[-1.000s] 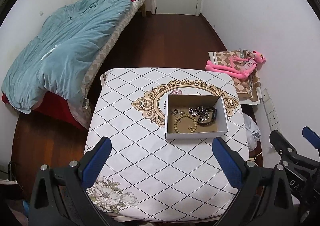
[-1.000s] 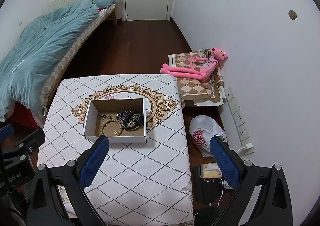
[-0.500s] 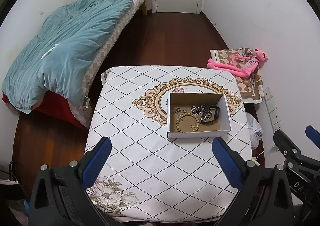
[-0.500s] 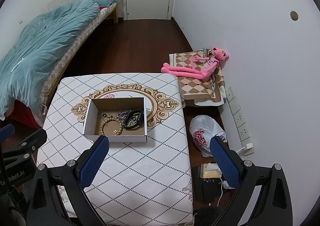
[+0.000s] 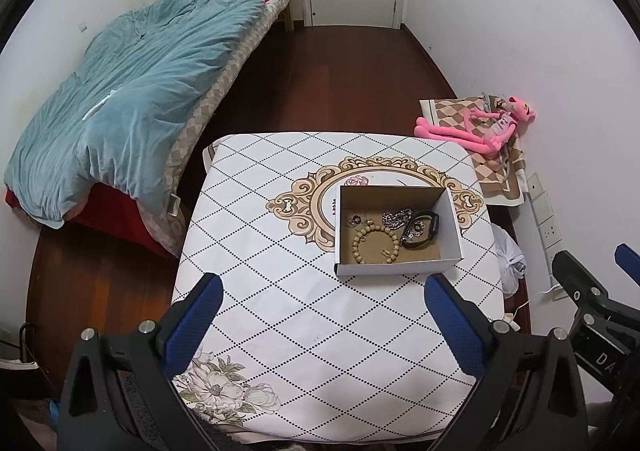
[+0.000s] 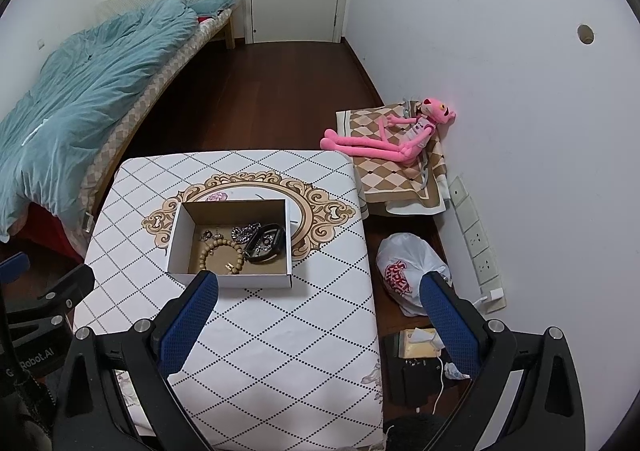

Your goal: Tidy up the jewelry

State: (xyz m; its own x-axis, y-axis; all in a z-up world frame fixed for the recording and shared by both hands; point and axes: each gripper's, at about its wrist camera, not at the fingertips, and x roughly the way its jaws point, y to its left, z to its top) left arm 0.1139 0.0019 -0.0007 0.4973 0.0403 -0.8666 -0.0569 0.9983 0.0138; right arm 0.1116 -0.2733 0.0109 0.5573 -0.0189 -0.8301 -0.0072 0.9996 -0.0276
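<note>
Both hand-held grippers, left (image 5: 318, 305) and right (image 6: 320, 303), hover spread and empty. Inside the cardboard box (image 5: 396, 269), bead bracelet (image 5: 376, 243) touches chain (image 5: 397, 218); grabbing one probably drags the other.

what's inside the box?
In the box: bead bracelet, silver chain, black band, small rings. Near wall hides the front floor strip.

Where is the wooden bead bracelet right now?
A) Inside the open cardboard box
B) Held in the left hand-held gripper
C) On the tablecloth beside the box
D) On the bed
A: the bead bracelet lies on the floor of the open cardboard box, next to the black band, and both hand-held grippers are open and empty.
</note>
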